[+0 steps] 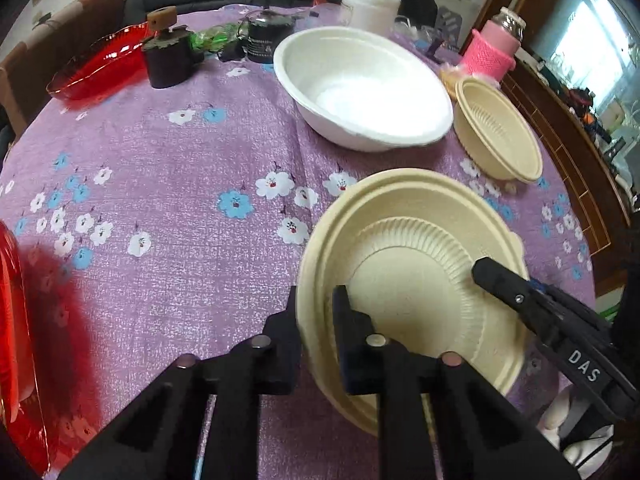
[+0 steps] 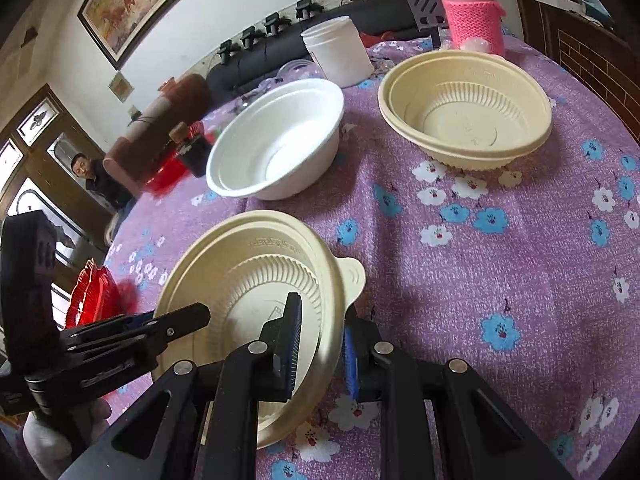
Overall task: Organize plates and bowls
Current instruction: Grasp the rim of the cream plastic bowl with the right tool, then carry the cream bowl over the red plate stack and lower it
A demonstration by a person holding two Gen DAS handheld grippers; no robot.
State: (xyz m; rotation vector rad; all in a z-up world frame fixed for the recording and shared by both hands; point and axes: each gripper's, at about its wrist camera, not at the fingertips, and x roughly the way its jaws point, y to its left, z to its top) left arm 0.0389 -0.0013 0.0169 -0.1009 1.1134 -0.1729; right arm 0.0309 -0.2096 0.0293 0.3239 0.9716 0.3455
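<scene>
A cream ribbed bowl (image 1: 412, 280) sits tilted over the purple flowered tablecloth (image 1: 180, 168), close to me. My left gripper (image 1: 316, 320) is shut on its left rim, one finger inside and one outside. My right gripper (image 2: 320, 344) is shut on its right rim (image 2: 328, 312); it shows in the left wrist view (image 1: 504, 280) as a black finger over the rim. A large white bowl (image 1: 360, 84) and a second cream bowl (image 1: 496, 128) stand further back; both also show in the right wrist view, the white bowl (image 2: 276, 140) and the cream bowl (image 2: 464, 108).
A red glass dish (image 1: 100, 64), a dark bottle (image 1: 168, 56), a white jar (image 1: 370, 4) and a pink-sleeved bottle (image 1: 494, 44) stand along the table's far side. Another red dish (image 1: 12, 320) lies at the left edge. A person (image 2: 96, 180) sits beyond the table.
</scene>
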